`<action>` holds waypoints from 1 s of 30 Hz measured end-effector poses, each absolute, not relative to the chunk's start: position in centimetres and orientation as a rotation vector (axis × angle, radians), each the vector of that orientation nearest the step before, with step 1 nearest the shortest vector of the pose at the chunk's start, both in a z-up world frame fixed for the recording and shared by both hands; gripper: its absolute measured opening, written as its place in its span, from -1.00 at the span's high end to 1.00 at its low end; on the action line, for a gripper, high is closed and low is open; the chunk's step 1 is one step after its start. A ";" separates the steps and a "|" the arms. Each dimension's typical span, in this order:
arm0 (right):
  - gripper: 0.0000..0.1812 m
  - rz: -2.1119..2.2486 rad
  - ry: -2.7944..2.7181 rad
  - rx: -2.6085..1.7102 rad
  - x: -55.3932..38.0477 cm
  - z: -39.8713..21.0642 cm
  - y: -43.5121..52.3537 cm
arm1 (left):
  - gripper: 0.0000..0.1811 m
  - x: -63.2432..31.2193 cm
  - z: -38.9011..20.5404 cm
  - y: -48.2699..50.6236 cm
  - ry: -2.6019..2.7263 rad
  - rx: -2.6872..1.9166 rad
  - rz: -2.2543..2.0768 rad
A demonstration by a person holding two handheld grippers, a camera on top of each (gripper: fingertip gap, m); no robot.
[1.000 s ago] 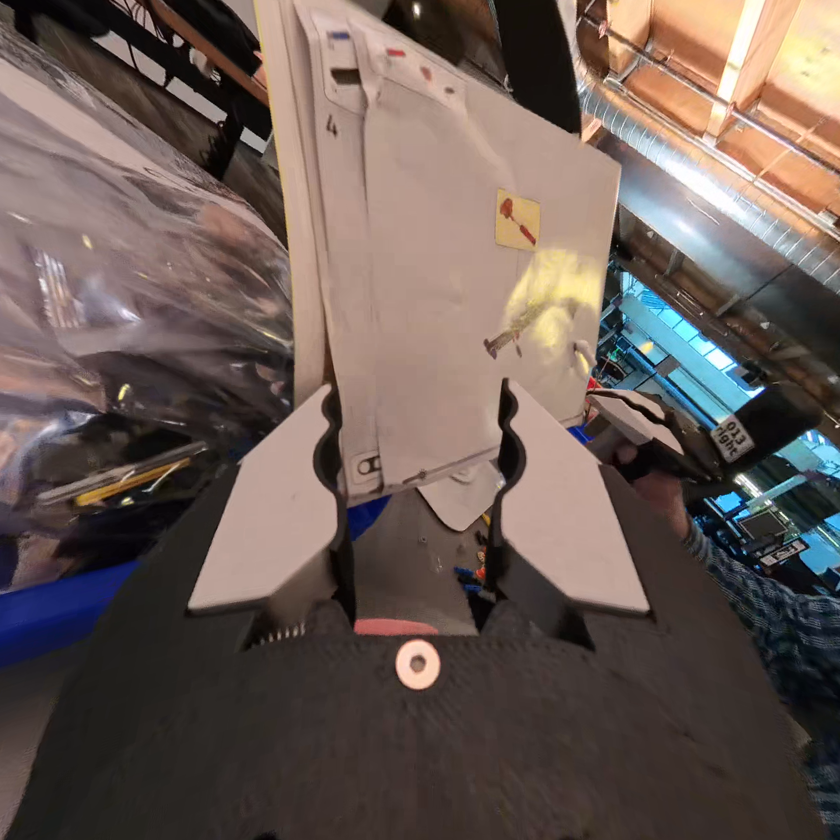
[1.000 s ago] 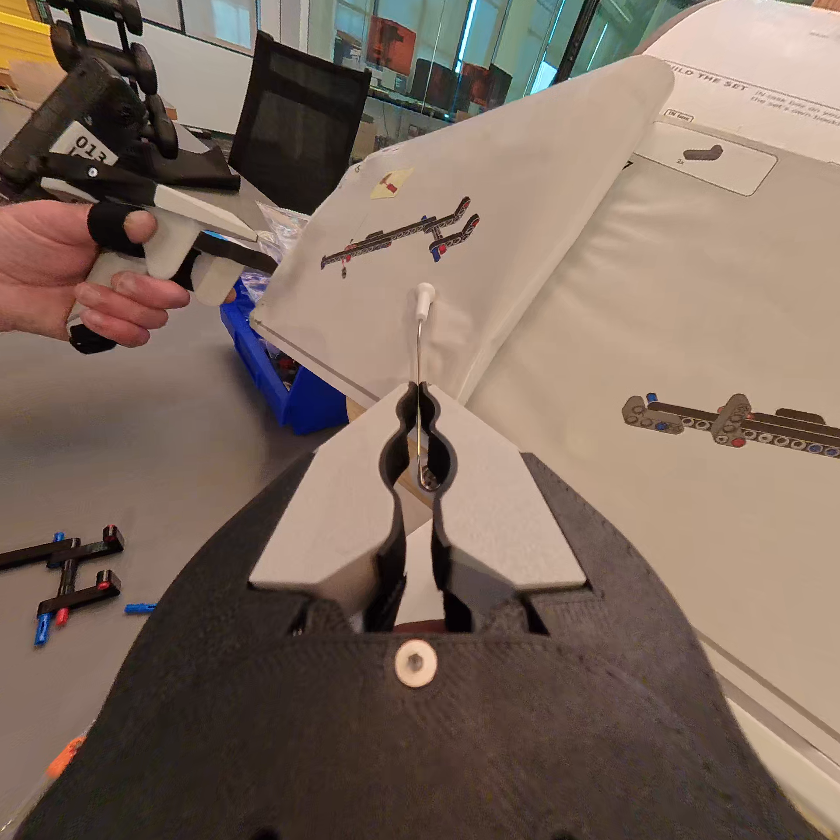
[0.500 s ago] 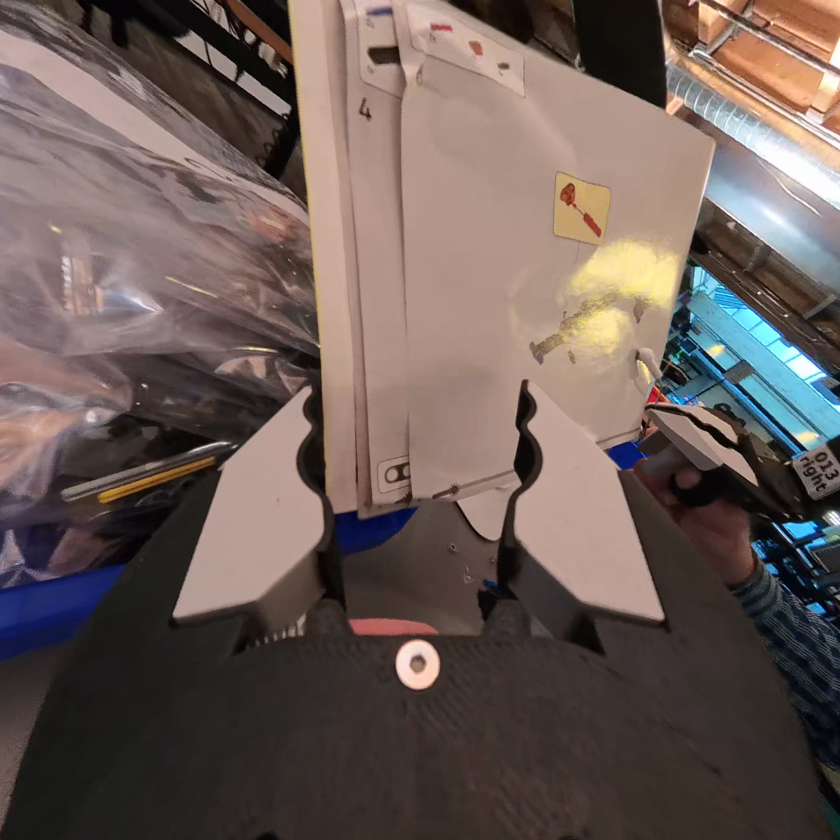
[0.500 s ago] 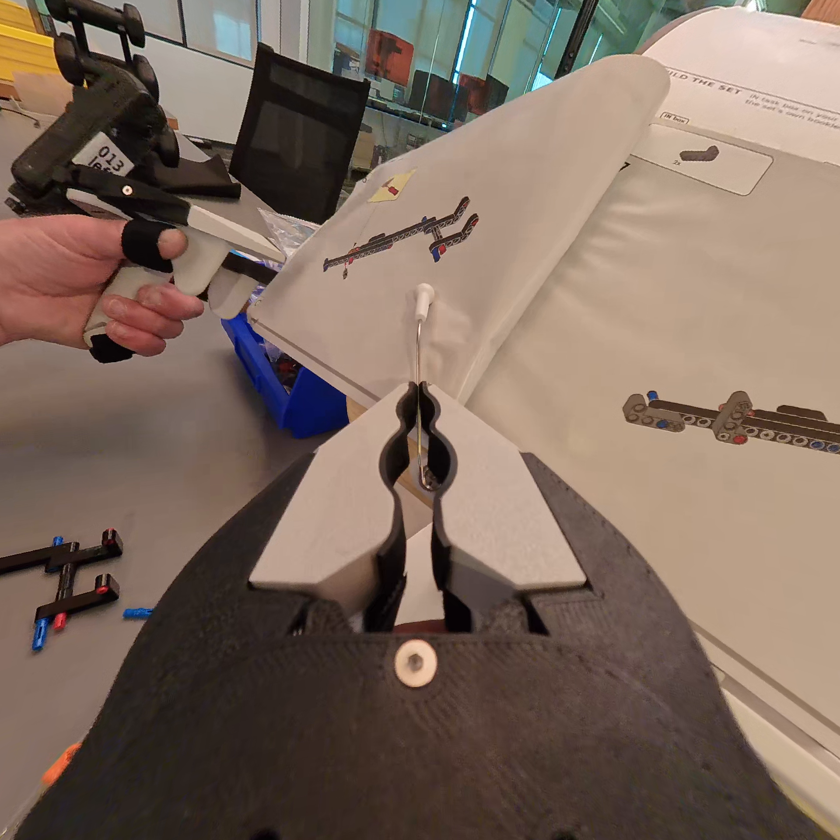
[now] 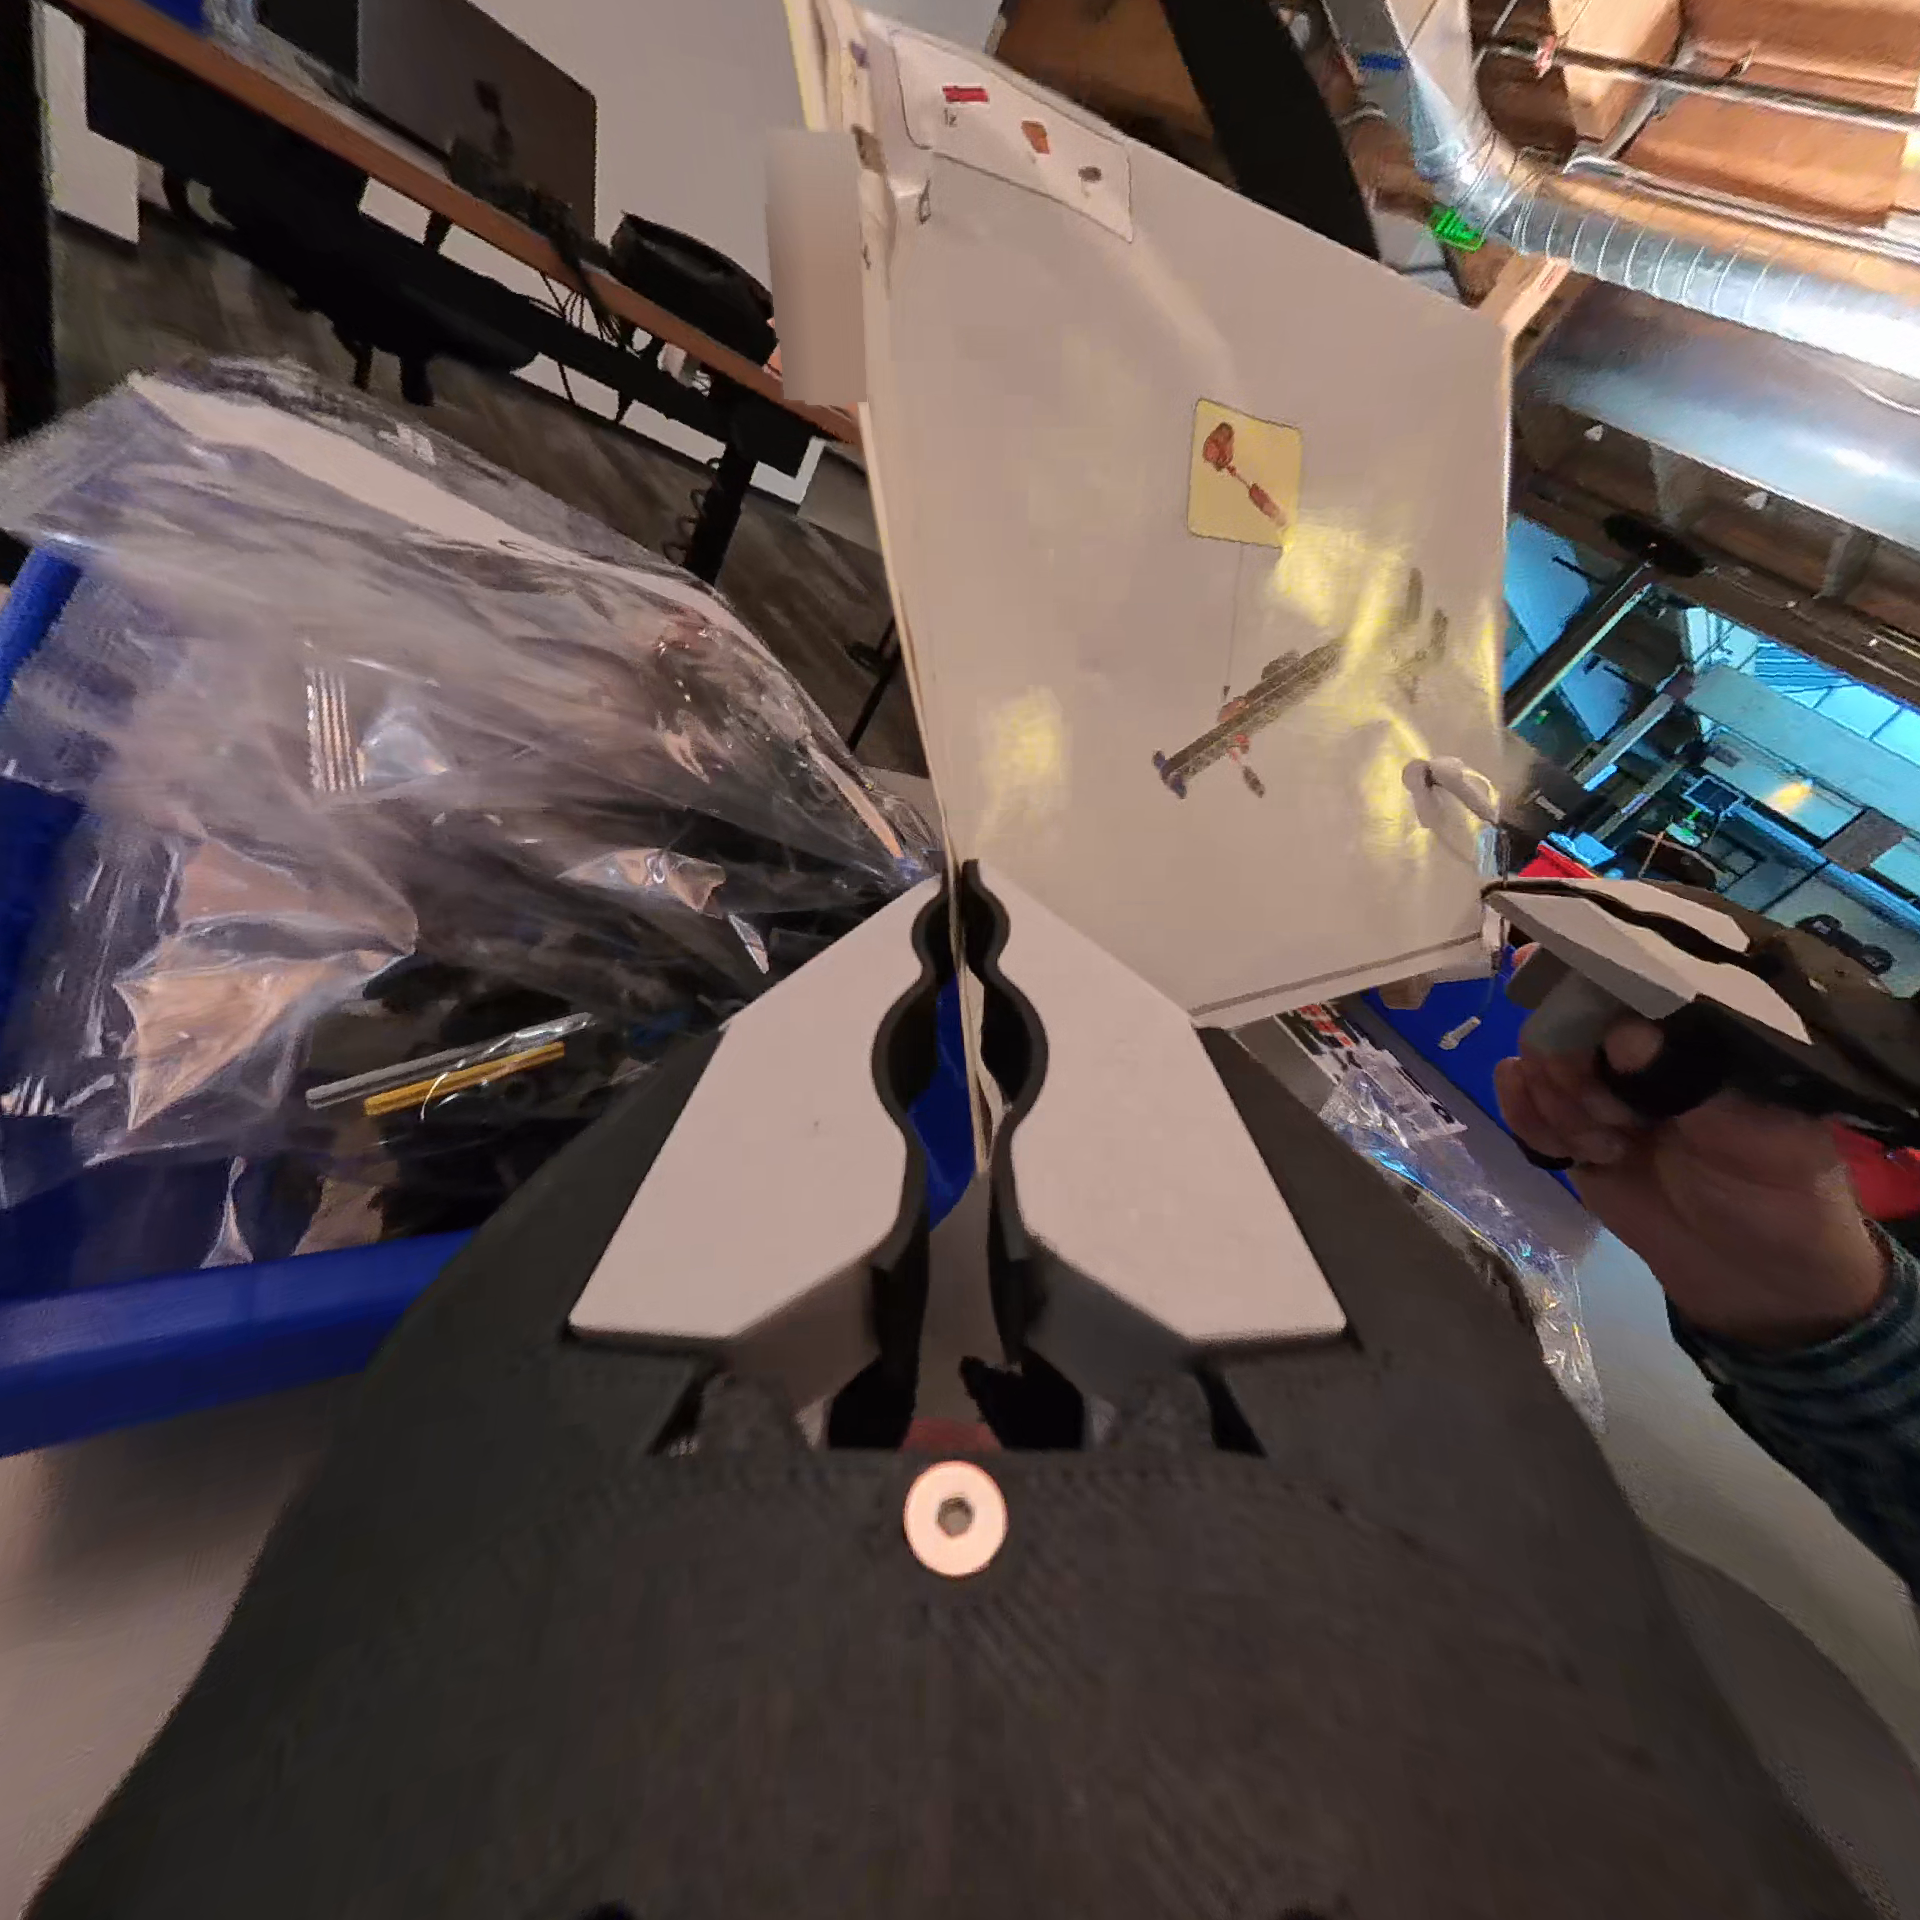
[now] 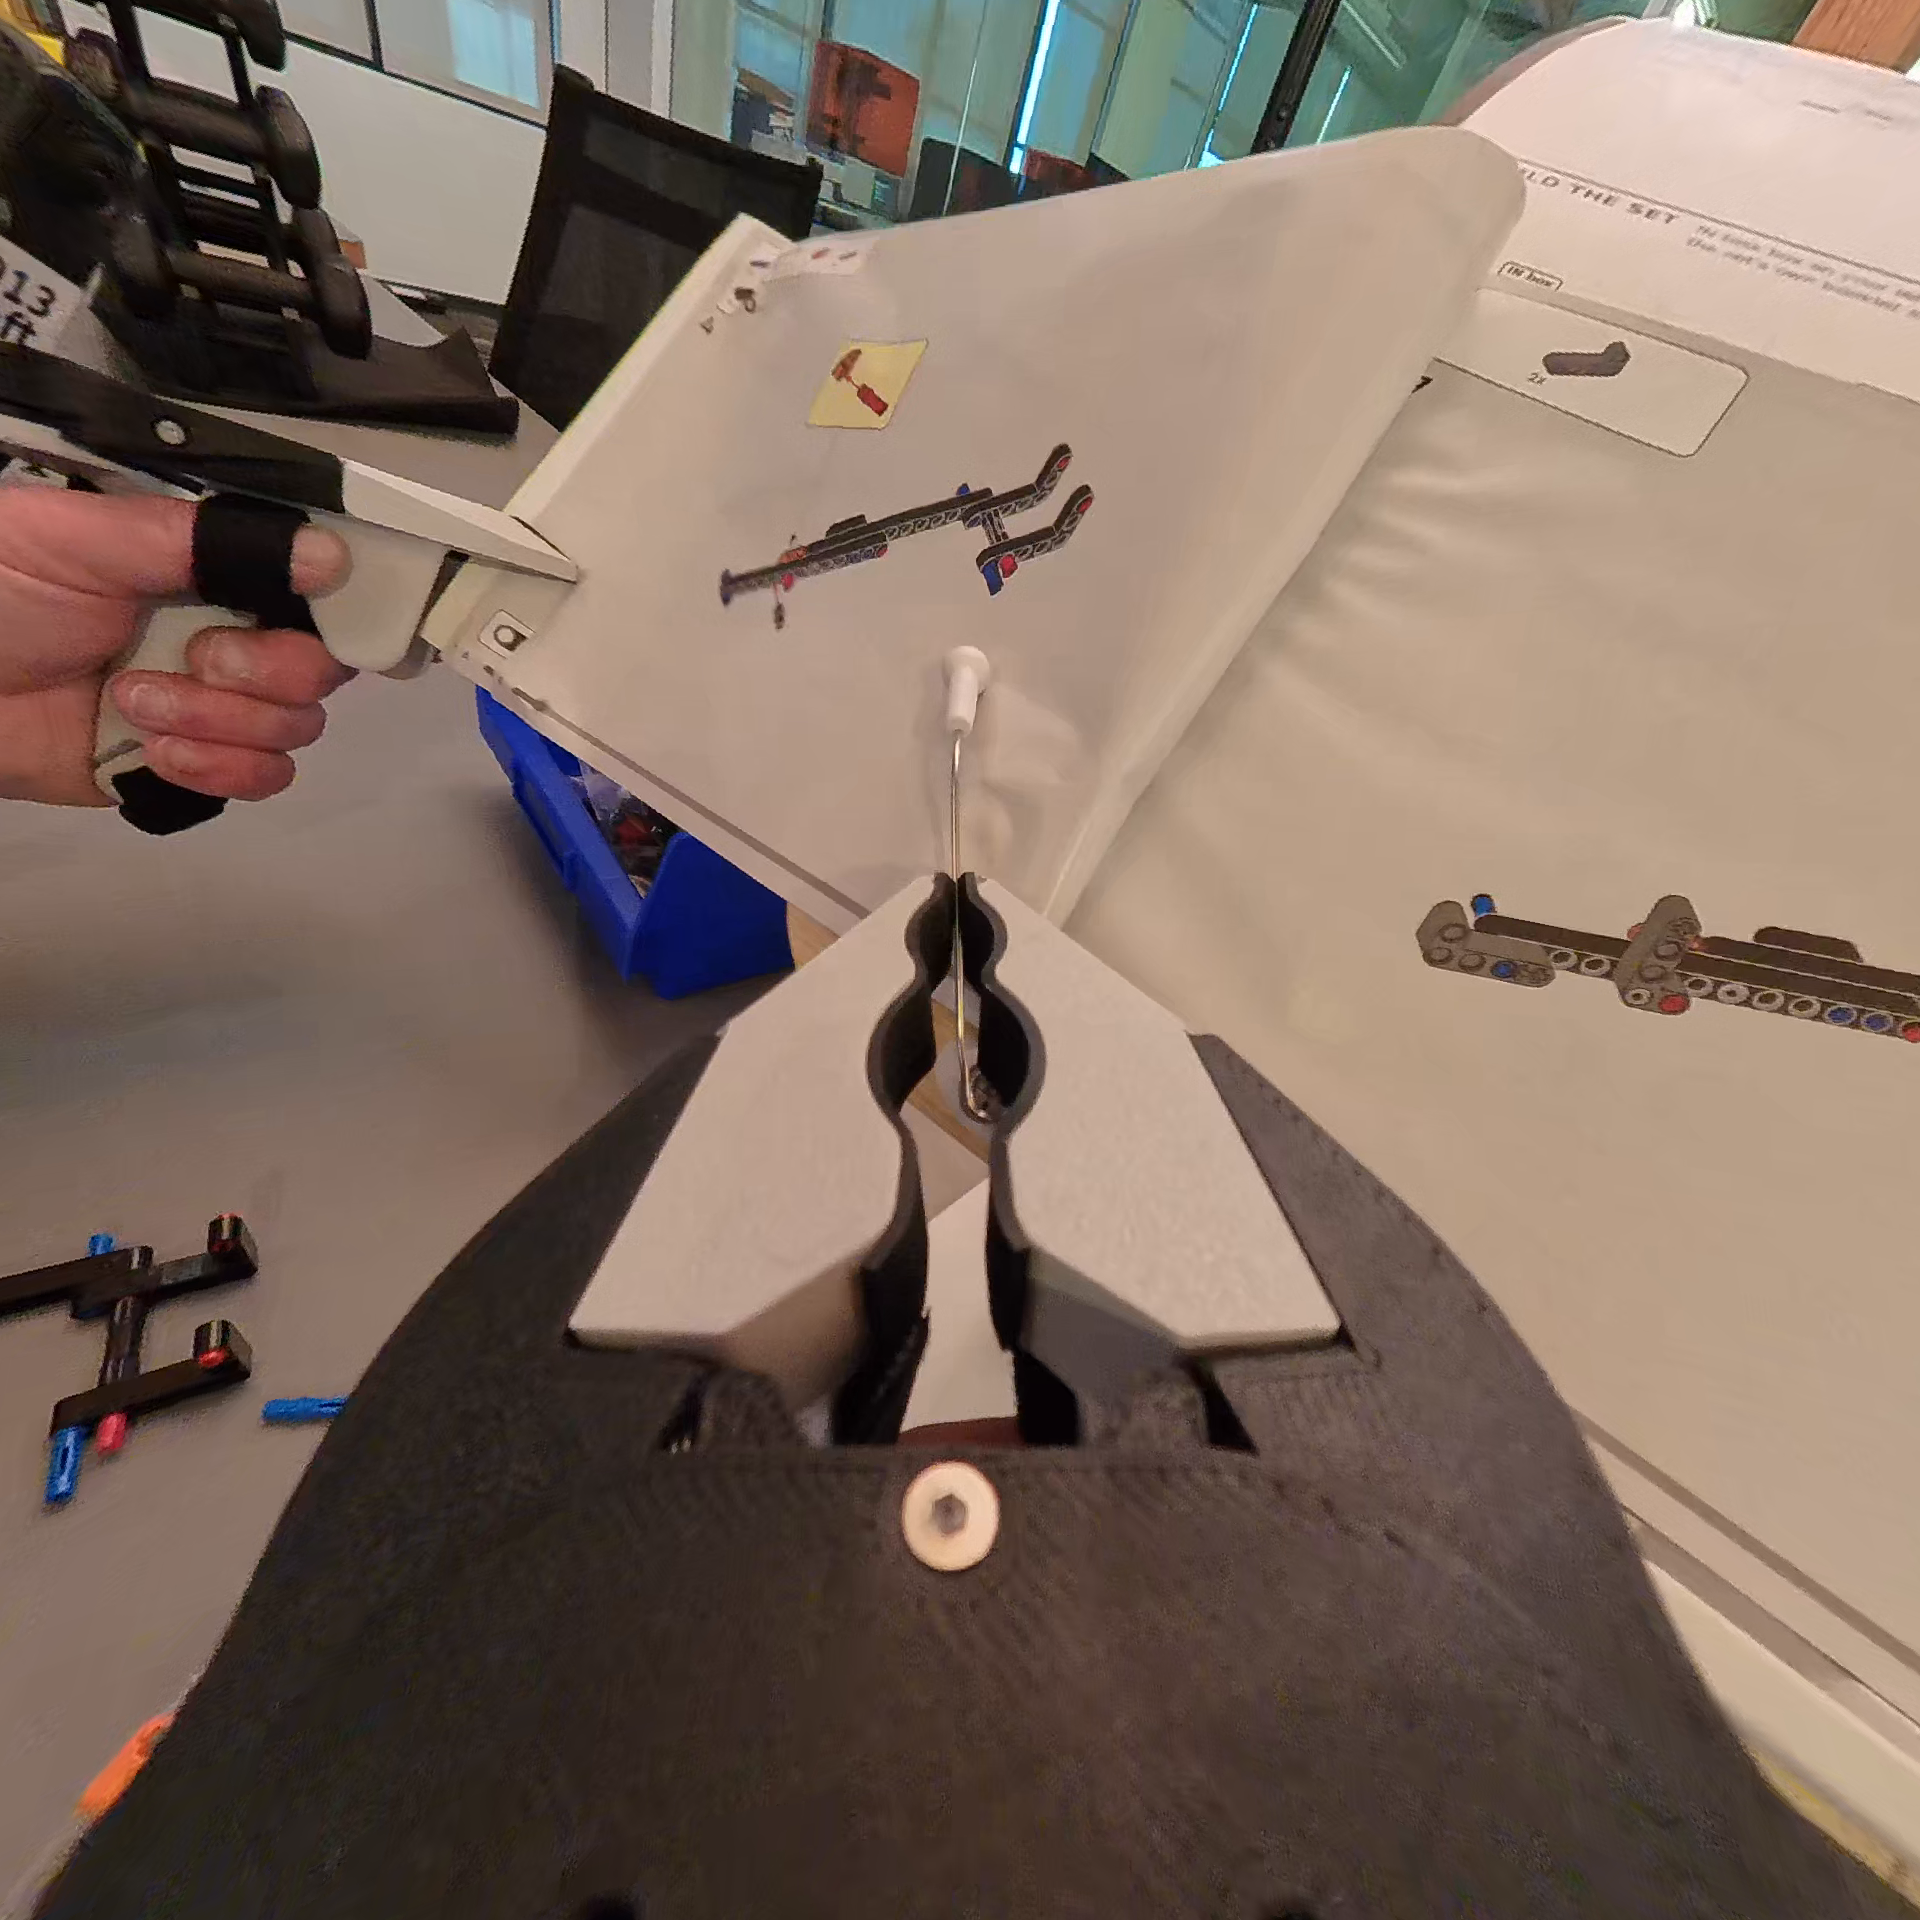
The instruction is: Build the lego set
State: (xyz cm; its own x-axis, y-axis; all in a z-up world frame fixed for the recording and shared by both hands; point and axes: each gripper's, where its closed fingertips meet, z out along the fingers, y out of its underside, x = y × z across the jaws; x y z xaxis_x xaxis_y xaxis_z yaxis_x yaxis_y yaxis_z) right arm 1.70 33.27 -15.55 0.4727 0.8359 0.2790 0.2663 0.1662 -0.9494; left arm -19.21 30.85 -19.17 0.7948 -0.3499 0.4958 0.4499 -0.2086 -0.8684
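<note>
The white instruction booklet lies open, and one page (image 6: pixel 1039 499) with a printed build step is lifted. My left gripper (image 5: pixel 961 878) is shut on that page's edge (image 5: pixel 1143 623), which runs edge-on between its fingers. In the right wrist view the left gripper (image 6: pixel 540 561) pinches the page's lower left corner. My right gripper (image 6: pixel 956 883) is shut on a thin metal wire (image 6: pixel 956 790) with a white tip (image 6: pixel 964 686) fixed to the page. It also shows in the left wrist view (image 5: pixel 1496 904). A black lego assembly (image 6: pixel 135 1320) with red and blue pins lies on the grey table.
A blue bin (image 5: pixel 208 1340) holds clear bags of parts to the left of the left gripper. A smaller blue bin (image 6: pixel 623 862) sits under the lifted page. A loose blue pin (image 6: pixel 301 1408) and an orange piece (image 6: pixel 120 1766) lie on the table. About 20 cm separates my left fingertips from my right. The black lego assembly (image 6: pixel 135 1320) is about equally far from each gripper, around 25 cm.
My left gripper was open around the page's lower edge and has shut on it. The page now stands edge-on to that gripper. My right gripper still holds the wire.
</note>
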 end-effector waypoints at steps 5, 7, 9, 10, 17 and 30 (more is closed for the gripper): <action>1.00 0.512 -1.028 -1.416 1.7 -15.5 33.4 | 1.00 -19.4 -18.5 29.9 -0.051 -1.553 -0.706; 1.00 0.498 -1.005 -1.437 1.7 -15.5 33.4 | 1.00 -19.3 -18.4 29.6 -0.048 -1.535 -0.723; 1.00 0.457 -0.997 -1.437 1.8 -15.3 33.3 | 1.00 -19.2 -18.3 29.5 -0.045 -1.514 -0.738; 0.92 0.421 -0.983 -1.412 1.9 -14.7 33.1 | 1.00 -19.2 -18.3 29.4 -0.042 -1.508 -0.741; 0.58 0.457 -0.942 -1.417 0.0 -11.4 31.6 | 1.00 -19.2 -18.2 29.5 -0.034 -1.487 -0.755; 0.99 0.434 -0.792 -1.642 -7.7 -12.3 28.2 | 1.00 -19.2 -19.1 30.2 -0.091 -1.479 -0.768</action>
